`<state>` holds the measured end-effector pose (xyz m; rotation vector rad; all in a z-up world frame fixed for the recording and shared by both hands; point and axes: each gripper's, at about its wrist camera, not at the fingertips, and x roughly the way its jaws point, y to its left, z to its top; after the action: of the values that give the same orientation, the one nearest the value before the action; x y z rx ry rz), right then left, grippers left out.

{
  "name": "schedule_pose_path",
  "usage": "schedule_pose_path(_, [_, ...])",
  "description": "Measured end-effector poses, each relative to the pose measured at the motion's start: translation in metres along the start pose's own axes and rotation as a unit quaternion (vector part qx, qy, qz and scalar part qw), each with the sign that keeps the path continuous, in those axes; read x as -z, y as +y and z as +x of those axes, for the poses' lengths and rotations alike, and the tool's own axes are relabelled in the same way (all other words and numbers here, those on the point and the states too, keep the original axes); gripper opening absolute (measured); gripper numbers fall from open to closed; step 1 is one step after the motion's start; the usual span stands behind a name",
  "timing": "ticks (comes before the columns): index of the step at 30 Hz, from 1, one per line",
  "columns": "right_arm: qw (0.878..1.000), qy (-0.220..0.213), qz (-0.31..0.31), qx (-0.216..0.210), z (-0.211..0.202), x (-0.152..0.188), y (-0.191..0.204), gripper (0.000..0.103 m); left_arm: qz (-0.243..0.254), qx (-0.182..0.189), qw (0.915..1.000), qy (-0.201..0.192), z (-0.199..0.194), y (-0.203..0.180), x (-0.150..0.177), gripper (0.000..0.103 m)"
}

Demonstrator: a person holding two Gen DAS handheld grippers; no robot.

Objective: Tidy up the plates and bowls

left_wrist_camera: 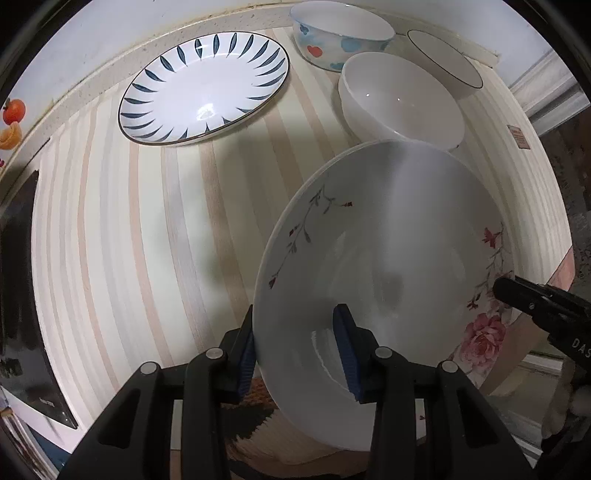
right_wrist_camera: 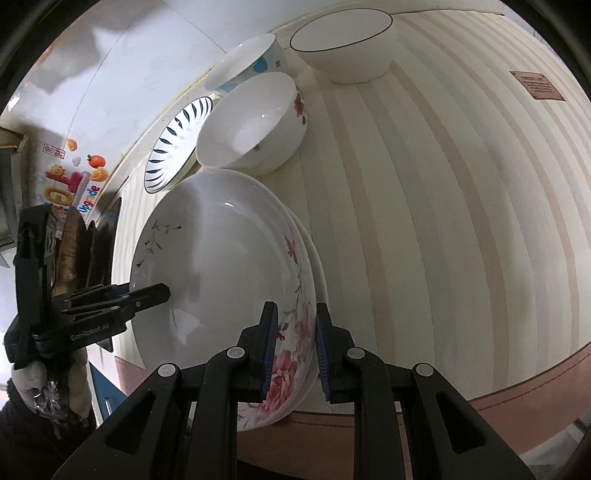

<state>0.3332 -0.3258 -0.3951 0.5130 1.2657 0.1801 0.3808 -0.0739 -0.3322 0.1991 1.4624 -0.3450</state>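
The white floral bowl (right_wrist_camera: 255, 122) hides part of the blue-striped plate (right_wrist_camera: 173, 147); the brown label's (right_wrist_camera: 537, 86) print is unreadable.

White plate (left_wrist_camera: 388, 258): pink roses, thin twigs. Far plate (left_wrist_camera: 205, 88): navy petal strokes. Table (left_wrist_camera: 147, 240): cream-beige stripes.

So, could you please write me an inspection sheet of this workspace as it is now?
Surface: striped table, pale wood look, with a brown front edge.
Job's things: floral plate held tilted at the near edge; in the right wrist view a second rim shows behind it. Blue-leaf plate lies flat at the back. Three bowls at the back right: cloud bowl, white bowl, dark-rimmed bowl.
Clutter: small brown label on the table.
Tongs: left tongs shut on the floral plate's rim; right tongs shut on the opposite, rose-printed rim.
Cables: nothing seen.
Surroundings: white wall with fruit stickers; dark panel at the left.
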Motion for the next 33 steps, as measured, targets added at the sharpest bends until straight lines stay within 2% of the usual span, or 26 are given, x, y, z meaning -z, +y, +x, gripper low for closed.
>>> schedule_pose_path(10, [1.0,0.011,-0.018,0.012,-0.003,0.0,0.008,0.022,0.016,-0.039,0.9991,0.005,0.002,-0.01,0.012,0.036])
schedule_pose_path(17, [0.999,0.025,-0.016,0.014,0.007,-0.003,0.012,0.022,0.025,-0.051,0.9984,0.002,0.003,-0.024,0.018,0.036])
schedule_pose_path(21, [0.999,0.043,-0.016,0.02,0.011,-0.004,0.015,0.022,0.022,-0.045,0.9988,0.002,0.0,-0.029,0.023,0.036])
schedule_pose_path(25, [0.998,0.051,-0.011,0.037,0.005,-0.014,0.016,0.024,0.001,-0.042,0.9991,-0.011,-0.022,-0.01,0.017,0.036])
schedule_pose_path(27, [0.999,0.04,-0.012,0.032,-0.006,-0.023,0.019,0.025,-0.016,-0.041,0.9987,-0.028,-0.04,0.001,0.012,0.036])
schedule_pose_path(29, [0.998,0.024,-0.022,0.047,-0.022,-0.037,0.029,0.025,-0.039,-0.032,0.9976,-0.048,-0.062,0.019,0.001,0.037])
schedule_pose_path(33, [0.999,-0.003,-0.031,0.009,-0.039,-0.083,0.068,0.026,-0.081,-0.02,0.994,-0.072,-0.082,0.066,-0.031,0.037])
